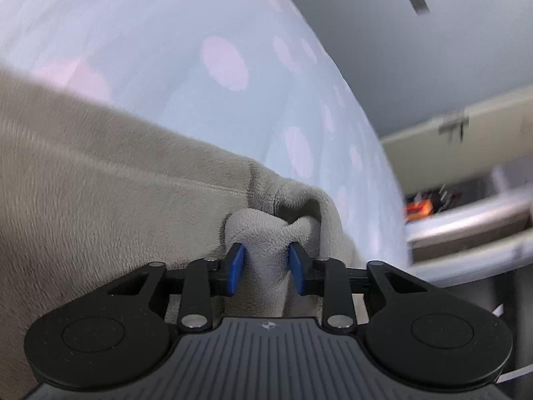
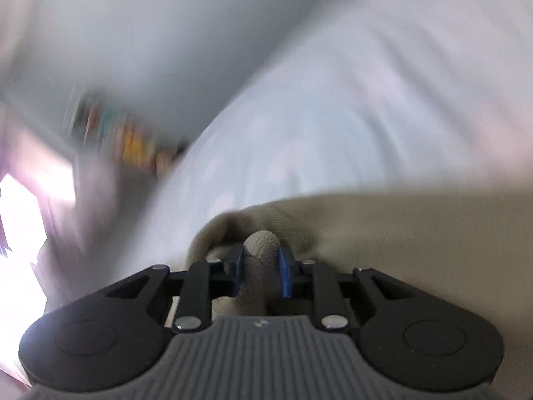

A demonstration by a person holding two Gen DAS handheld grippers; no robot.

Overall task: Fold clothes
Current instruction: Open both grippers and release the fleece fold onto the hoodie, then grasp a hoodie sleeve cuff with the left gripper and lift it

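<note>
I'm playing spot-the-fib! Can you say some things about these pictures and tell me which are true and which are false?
1. The left tongs pinch a bunch of beige fleece. True.
2. The right tongs are empty. False: they pinch the same kind of beige fleece.
3. The sheet under the fleece is pale blue with pink dots. True.
4. The pads on the tongs are red. False: they are blue.

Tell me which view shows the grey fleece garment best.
The left wrist view: the grey fleece garment is sharp there, with a seam and nap visible, bunched in the left gripper. The right wrist view shows it motion-blurred, pinched in the right gripper.
</note>
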